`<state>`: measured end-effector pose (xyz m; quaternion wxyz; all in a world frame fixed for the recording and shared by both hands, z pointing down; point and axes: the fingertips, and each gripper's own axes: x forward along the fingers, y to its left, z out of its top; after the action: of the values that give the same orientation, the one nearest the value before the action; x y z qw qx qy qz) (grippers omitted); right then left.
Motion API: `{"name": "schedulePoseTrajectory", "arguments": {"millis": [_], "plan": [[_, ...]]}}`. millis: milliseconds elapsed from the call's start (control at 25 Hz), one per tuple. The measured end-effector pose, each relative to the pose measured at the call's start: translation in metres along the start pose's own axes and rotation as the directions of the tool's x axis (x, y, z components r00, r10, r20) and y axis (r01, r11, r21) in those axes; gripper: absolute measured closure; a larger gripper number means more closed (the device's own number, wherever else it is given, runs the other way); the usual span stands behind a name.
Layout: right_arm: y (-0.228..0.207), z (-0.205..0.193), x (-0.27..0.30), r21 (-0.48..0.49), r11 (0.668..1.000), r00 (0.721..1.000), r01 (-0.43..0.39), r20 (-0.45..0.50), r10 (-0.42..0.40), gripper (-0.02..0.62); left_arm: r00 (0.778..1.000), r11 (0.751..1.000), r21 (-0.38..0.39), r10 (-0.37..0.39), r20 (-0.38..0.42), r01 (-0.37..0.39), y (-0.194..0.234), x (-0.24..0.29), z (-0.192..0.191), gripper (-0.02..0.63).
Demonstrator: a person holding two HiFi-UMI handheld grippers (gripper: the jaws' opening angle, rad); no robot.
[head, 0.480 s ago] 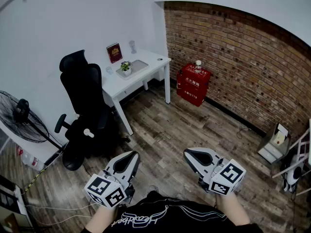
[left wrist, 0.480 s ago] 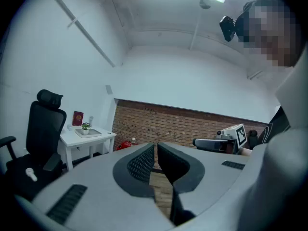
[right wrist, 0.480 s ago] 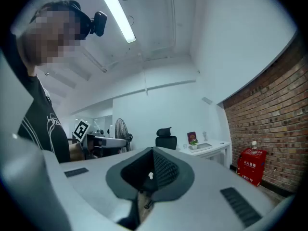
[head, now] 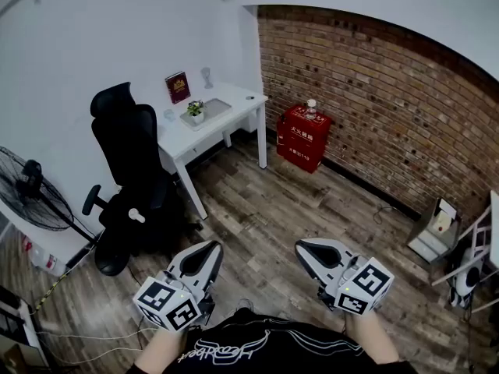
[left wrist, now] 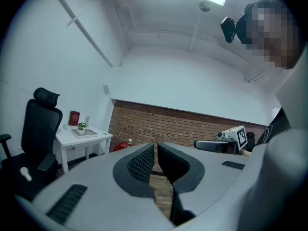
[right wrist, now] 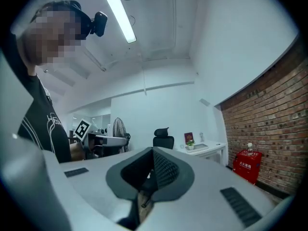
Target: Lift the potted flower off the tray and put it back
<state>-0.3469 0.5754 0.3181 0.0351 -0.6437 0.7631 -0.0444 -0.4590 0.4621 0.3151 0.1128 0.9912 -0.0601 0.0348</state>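
Note:
The potted flower stands on a grey tray on the white desk at the far wall, well away from both grippers. The left gripper view shows the flower small on the tray; in the right gripper view the flower is just as distant. My left gripper and right gripper are held level side by side over the wooden floor, close to the person's body. Both are shut with nothing between the jaws.
A black office chair stands left of the desk. A red box with a bottle on top sits against the brick wall. A floor fan is at the far left. A red framed card stands on the desk.
The desk, chair and red box have shifted slightly left and up in the head view as the head turned. Both grippers keep their places and stay shut.

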Motion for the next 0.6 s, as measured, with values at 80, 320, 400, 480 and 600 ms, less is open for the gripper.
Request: {"name": "schedulePoseTrajectory", "arguments": {"millis": [80, 320, 400, 480, 600], "plan": [[-0.002, 0.000, -0.003, -0.001, 1.000, 1.000, 0.016, 0.004, -0.016, 0.593, 1.000, 1.000, -0.001, -0.005, 0.002, 0.005, -0.002, 0.001, -0.001, 0.560], [-0.015, 0.000, -0.005, 0.002, 0.998, 0.998, 0.067, 0.005, -0.067, 0.592, 1.000, 1.000, 0.012, -0.002, -0.004, 0.002, 0.001, 0.009, 0.002, 0.560], [-0.020, -0.004, -0.005, 0.014, 0.997, 0.997, 0.078, 0.005, -0.078, 0.592, 1.000, 1.000, 0.017, 0.015, 0.005, -0.015, 0.008, 0.011, 0.002, 0.560], [-0.027, -0.007, -0.005, 0.022, 0.996, 0.996, 0.091, -0.001, -0.091, 0.592, 0.999, 0.999, 0.027, 0.034, 0.017, -0.035, 0.015, 0.014, 0.003, 0.558], [-0.036, -0.012, -0.001, 0.032, 0.994, 0.995, 0.103, -0.014, -0.103, 0.592, 0.998, 0.998, 0.032, 0.057, 0.014, -0.058, 0.029, 0.021, 0.002, 0.557]]}}
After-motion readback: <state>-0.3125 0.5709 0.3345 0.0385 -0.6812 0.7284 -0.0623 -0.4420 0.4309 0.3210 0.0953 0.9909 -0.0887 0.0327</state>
